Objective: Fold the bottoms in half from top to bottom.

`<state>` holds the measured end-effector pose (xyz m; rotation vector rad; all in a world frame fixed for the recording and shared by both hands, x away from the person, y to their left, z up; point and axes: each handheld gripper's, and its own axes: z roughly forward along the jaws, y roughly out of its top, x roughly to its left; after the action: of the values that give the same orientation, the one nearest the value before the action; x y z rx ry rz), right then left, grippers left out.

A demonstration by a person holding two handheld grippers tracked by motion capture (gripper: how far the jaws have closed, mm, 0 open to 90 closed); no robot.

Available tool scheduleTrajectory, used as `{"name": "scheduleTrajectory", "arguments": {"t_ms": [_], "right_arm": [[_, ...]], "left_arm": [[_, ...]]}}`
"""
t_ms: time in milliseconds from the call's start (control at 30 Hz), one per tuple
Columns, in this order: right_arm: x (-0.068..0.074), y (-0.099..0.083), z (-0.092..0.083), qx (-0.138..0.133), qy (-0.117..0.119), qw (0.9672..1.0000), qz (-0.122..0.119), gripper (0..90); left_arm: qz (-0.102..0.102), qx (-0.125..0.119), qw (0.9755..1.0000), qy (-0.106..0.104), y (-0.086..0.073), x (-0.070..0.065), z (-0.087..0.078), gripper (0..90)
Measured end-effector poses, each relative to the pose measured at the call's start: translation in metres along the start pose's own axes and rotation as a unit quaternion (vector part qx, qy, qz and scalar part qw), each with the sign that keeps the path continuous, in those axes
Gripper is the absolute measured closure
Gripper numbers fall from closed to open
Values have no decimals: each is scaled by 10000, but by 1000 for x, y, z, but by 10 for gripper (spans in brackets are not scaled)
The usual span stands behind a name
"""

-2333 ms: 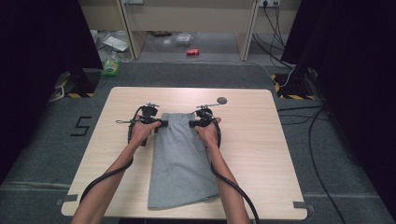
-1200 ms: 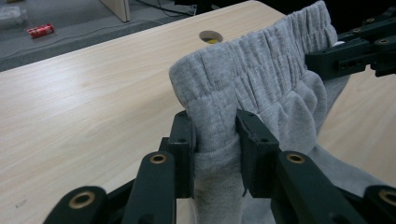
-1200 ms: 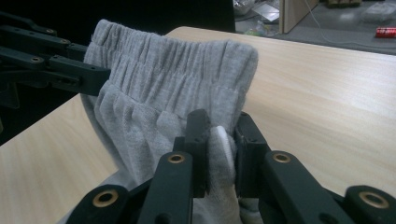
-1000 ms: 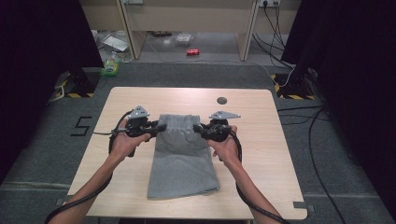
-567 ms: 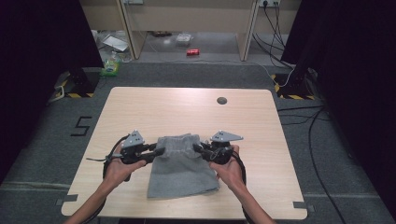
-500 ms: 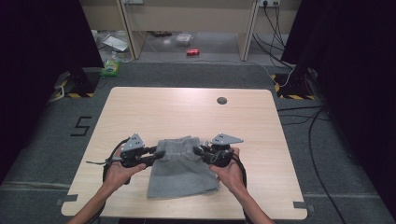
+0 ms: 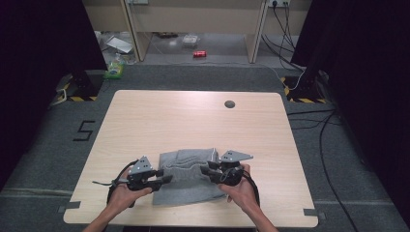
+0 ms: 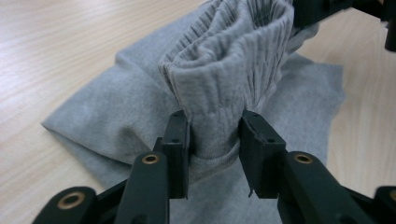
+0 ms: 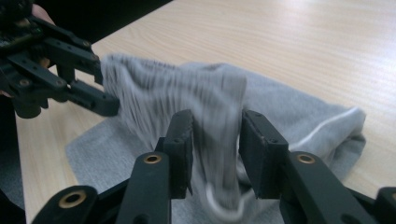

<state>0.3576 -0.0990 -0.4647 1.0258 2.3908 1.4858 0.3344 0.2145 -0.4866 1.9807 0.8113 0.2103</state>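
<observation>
Grey shorts (image 7: 186, 176), one pair, waistband between two just-loosening claws, left (image 7: 164, 179) and right (image 7: 204, 170).

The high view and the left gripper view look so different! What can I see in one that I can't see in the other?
The high view alone takes in the whole wooden table, the floor, both of the person's hands, and a red can on the floor beyond the table.

The left gripper view alone gives a close look at the ribbed waistband, with the band bunched between the left gripper's black jaws, which have just been opening.

Both take in the grey cloth lying folded on the table, and the right gripper at the waistband's other end.
</observation>
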Motion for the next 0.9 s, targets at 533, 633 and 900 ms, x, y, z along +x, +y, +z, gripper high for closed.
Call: {"name": "scheduleTrajectory", "arguments": {"t_ms": [533,633,900], "right_arm": [[-3,14,16,94,-23,9999,55,607],[0,10,20,223,47,9997,15,602],[21,-13,14,651,111,9975,-270,569]], "left_arm": [[-262,-412,9988,-23,22,10,-14,493],[-227,-165,9996,21,15,9,-2,488],[237,281,9993,14,-7,-19,4,469]]}}
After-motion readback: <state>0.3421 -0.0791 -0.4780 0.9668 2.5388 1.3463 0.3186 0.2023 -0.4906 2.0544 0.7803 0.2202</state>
